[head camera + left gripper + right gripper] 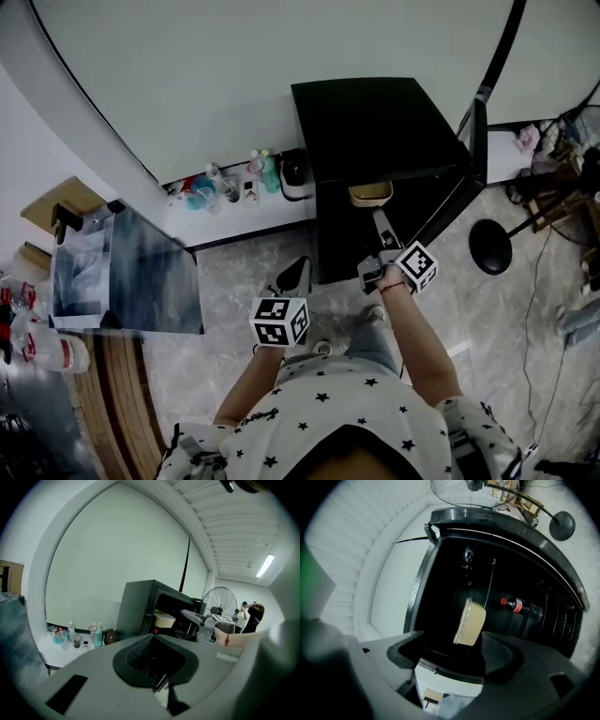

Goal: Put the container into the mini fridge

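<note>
The black mini fridge [375, 131] stands with its door [473, 141] swung open. A beige lidded container [370, 194] sits on a shelf inside it, and it also shows in the left gripper view [164, 618] and the right gripper view [469, 621]. My right gripper [380, 232] reaches into the fridge mouth just in front of the container. It is open wide [450, 653], and neither pad presses on the container. My left gripper [292, 277] hangs back to the left of the fridge front, shut on nothing [157, 670].
A cola bottle [518, 605] lies in the fridge door rack. A low white ledge [281, 208] along the wall carries bottles and cups. A glass-topped table [127, 272] stands at the left. A floor fan's round base [490, 246] and cables lie to the right.
</note>
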Tool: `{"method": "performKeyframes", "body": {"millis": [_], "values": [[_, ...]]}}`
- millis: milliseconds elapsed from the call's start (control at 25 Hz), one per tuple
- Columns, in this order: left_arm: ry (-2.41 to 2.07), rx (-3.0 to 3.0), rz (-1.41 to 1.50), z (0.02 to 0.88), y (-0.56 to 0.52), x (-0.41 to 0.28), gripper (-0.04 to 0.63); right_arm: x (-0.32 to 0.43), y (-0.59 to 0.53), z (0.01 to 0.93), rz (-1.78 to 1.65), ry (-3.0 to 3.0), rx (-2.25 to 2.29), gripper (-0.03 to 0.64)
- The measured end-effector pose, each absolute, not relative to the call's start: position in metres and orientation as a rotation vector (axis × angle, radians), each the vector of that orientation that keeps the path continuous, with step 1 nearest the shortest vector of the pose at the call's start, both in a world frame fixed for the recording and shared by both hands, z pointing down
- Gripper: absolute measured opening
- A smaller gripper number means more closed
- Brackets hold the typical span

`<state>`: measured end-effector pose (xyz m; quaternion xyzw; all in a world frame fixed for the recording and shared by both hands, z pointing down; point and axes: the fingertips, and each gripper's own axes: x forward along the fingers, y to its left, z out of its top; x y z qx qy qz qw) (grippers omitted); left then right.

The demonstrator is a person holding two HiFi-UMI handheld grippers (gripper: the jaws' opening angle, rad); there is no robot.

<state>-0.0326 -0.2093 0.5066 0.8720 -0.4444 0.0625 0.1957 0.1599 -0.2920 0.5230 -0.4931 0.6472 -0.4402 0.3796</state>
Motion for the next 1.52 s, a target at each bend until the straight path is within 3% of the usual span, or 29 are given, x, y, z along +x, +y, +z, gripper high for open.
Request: {"method": "performKeyframes", "body": {"millis": [320,640,840,1520], "values": [[-1.148,2.506,0.186,0.505,-0.188,-0.036,0.012,0.141,-0.239,0.514,-1.022,1.800,-1.438,0.155],[-1.023,2.571,0.211,0.507,-0.162,-0.025,0.012,0.128,-0.185,0.513,-0.892,1.962,-1.698,0.032],[-0.965,2.598,0.213,0.506,-0.150,-0.017,0.012,0.124,-0.153,0.504,-0.744,2.071,-1.873,-0.005],[-0.862,2.642,0.219,0.507,-0.124,0.015,0.012,0.127,-0.090,0.492,-0.425,2.272,-2.135,-0.006]]}}
